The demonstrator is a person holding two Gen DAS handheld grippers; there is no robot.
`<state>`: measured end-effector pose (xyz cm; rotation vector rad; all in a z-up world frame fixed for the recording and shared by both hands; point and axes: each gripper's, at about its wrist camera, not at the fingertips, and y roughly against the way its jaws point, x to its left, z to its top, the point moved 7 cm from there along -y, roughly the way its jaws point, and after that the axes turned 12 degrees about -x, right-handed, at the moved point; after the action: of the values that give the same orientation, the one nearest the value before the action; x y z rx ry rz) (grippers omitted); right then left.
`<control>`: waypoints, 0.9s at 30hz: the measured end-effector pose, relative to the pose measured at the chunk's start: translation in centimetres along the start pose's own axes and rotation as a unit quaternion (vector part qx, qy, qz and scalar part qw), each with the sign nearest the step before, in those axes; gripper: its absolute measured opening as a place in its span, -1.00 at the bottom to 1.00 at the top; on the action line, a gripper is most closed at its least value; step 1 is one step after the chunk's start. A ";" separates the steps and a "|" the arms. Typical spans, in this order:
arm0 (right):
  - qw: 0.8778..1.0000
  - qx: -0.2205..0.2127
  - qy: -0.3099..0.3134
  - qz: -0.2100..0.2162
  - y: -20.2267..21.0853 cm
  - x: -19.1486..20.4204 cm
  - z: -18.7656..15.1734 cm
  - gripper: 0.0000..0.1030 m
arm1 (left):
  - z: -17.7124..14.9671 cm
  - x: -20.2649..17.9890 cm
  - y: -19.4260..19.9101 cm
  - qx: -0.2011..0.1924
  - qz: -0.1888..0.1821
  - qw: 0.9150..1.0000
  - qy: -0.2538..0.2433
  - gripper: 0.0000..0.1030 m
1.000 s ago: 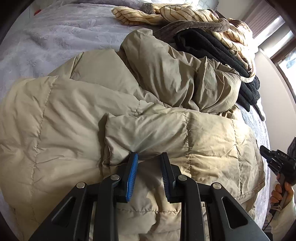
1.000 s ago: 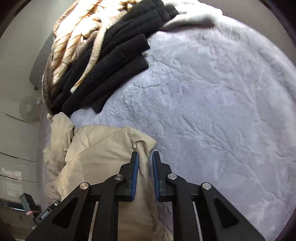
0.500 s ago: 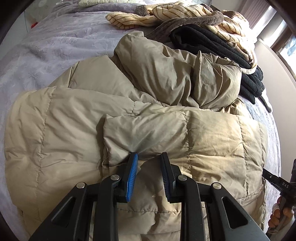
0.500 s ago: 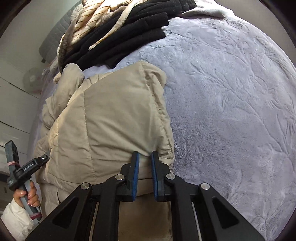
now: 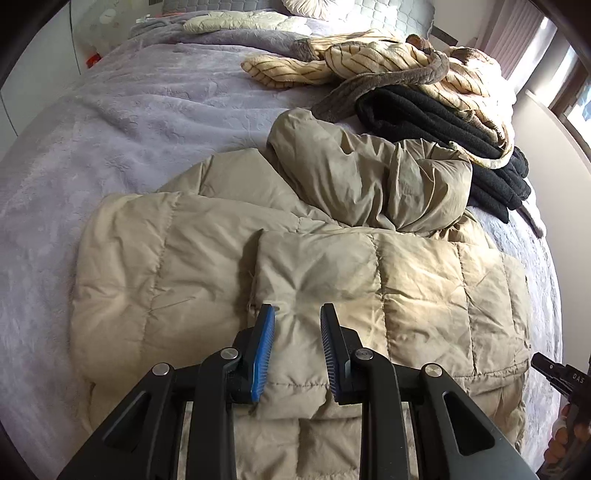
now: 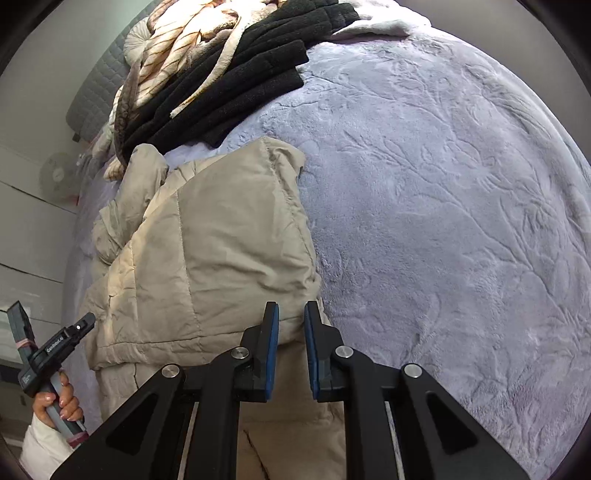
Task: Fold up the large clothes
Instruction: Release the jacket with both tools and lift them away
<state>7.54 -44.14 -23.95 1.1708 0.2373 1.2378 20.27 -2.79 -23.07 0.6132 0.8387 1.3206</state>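
A beige quilted down jacket (image 5: 166, 258) lies on the bed, its hood bunched at the far side. One side is folded over as a flap (image 5: 369, 280). My left gripper (image 5: 297, 308) is shut on a pucker of that flap, with creases radiating from its tips. In the right wrist view the same jacket (image 6: 221, 240) fills the left half. My right gripper (image 6: 291, 304) has the flap's near edge between its pads, and its jaws are opening. A person's hand (image 6: 55, 404) holds the left tool at the lower left.
A lilac plush bedspread (image 6: 443, 221) covers the bed (image 5: 110, 129). A heap of black fleece (image 5: 443, 122) and cream striped blankets (image 5: 369, 62) sits just beyond the hood. Pillows and a grey headboard (image 5: 332, 7) lie at the far end. A fan (image 6: 55, 177) stands beside the bed.
My right gripper pulled the jacket's side across, so a wide flap now fills its view. My left gripper rose and tilted up, and the jacket looks smaller.
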 end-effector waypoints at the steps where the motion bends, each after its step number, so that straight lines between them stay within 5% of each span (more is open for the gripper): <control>1: 1.000 0.000 -0.001 0.001 0.3 0.0 -0.2 -0.69 | -0.2 0.1 0.5 -0.001 0.003 1.000 -0.002 -0.47; 9: 1.000 0.008 0.013 -0.002 1.8 1.3 -2.6 -0.69 | -4.4 0.1 3.0 0.028 0.005 1.000 -0.009 -0.47; 13: 1.000 0.002 0.025 -0.010 2.6 2.7 -4.0 -0.47 | -6.8 -0.2 4.0 0.041 -0.002 0.999 -0.025 -0.47; 18: 0.999 0.006 0.048 -0.018 2.9 4.9 -6.8 -0.43 | -9.1 0.9 5.0 0.060 -0.012 0.998 -0.027 -0.42; 19: 0.998 0.009 0.052 -0.020 2.8 5.3 -7.4 -0.43 | -9.3 1.1 5.4 0.061 -0.011 0.998 -0.028 0.11; 21: 0.998 0.016 0.059 -0.025 2.8 6.0 -8.6 -0.43 | -9.5 1.9 6.4 0.049 -0.005 0.998 -0.028 0.83; 27: 0.997 0.021 0.065 -0.034 3.5 8.0 -10.8 -0.43 | -10.0 3.4 8.7 0.051 -0.009 0.998 -0.042 0.83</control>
<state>0.97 -32.02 -22.60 1.1104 0.3998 1.2556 7.21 1.27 -22.48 0.7339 0.8444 1.2337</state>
